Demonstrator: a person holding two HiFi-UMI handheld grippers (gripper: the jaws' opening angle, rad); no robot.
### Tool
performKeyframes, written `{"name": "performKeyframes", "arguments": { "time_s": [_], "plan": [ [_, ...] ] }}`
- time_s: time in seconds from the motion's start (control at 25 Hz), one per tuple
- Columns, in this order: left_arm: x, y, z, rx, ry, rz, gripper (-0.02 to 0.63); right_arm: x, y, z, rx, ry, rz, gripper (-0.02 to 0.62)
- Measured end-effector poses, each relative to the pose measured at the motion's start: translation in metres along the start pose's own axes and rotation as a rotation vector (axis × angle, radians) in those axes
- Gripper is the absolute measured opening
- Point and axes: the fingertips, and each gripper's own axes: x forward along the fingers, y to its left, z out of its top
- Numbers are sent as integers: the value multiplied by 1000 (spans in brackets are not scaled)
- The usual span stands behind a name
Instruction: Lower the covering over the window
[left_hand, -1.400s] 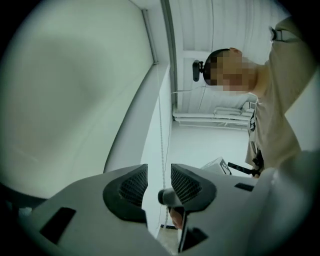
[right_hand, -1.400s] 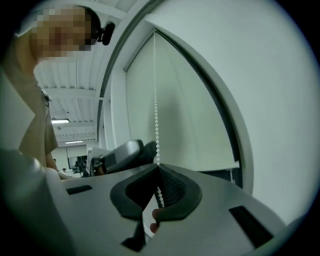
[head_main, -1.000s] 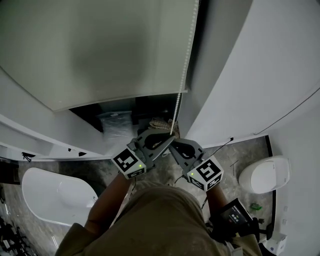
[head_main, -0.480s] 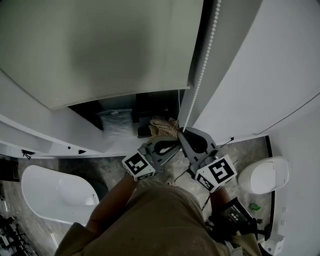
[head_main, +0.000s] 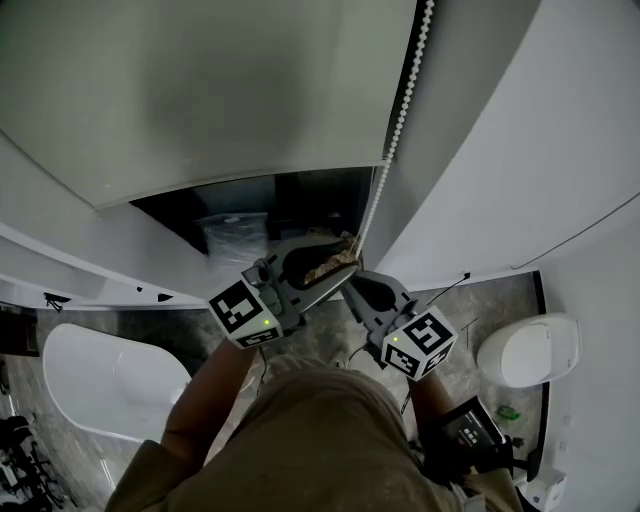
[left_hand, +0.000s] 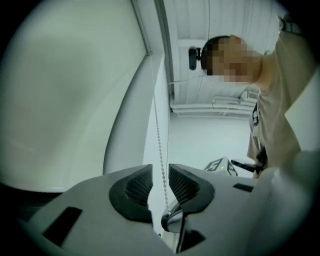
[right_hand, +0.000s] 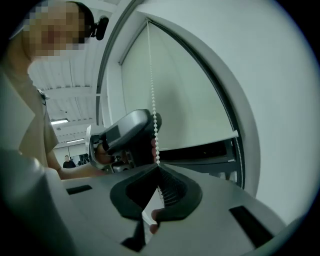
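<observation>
Left tongs (left_hand: 160, 182): just opened; I see the bead chain (left_hand: 159, 140) loose between them.
Right tongs (right_hand: 159, 175): just closed, pinching the chain.
Blind (head_main: 200, 90): partly down.

— What's on the floor (head_main: 490, 295)?
— It's grey marbled tile. A white tub (head_main: 105, 385) sits at lower left and a white toilet (head_main: 528, 350), lid down, at right, well apart.
— Anything smaller?
— A small green thing (head_main: 510, 411) just below the toilet, and a thin cable (head_main: 585, 232) across the white wall (head_main: 540, 140).
— Higher up?
— A clear plastic bag (head_main: 232, 238) in the dark.
— Farther off?
— The right gripper view shows a strip light (right_hand: 59, 121) and a person (right_hand: 66, 161) standing.
</observation>
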Motion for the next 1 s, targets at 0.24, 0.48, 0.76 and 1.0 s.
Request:
{"name": "performKeyframes", "arguments": {
  "time_s": [0.24, 0.48, 0.76, 1.0],
  "plan": [
    [7, 5, -12, -3, 1, 25, 18, -9, -5, 2, -72, -22, 10, 12],
    [5, 3, -54, 24, 64, 12, 17, -35, -12, 51, -16, -200, 21, 186],
    [12, -20, -83, 22, 124, -32, 15, -23, -10, 67, -143, -181, -60, 143],
    [-6, -5, -103, -41, 157, -20, 22, -12, -20, 50, -137, -138, -97, 9]
  ]
}}
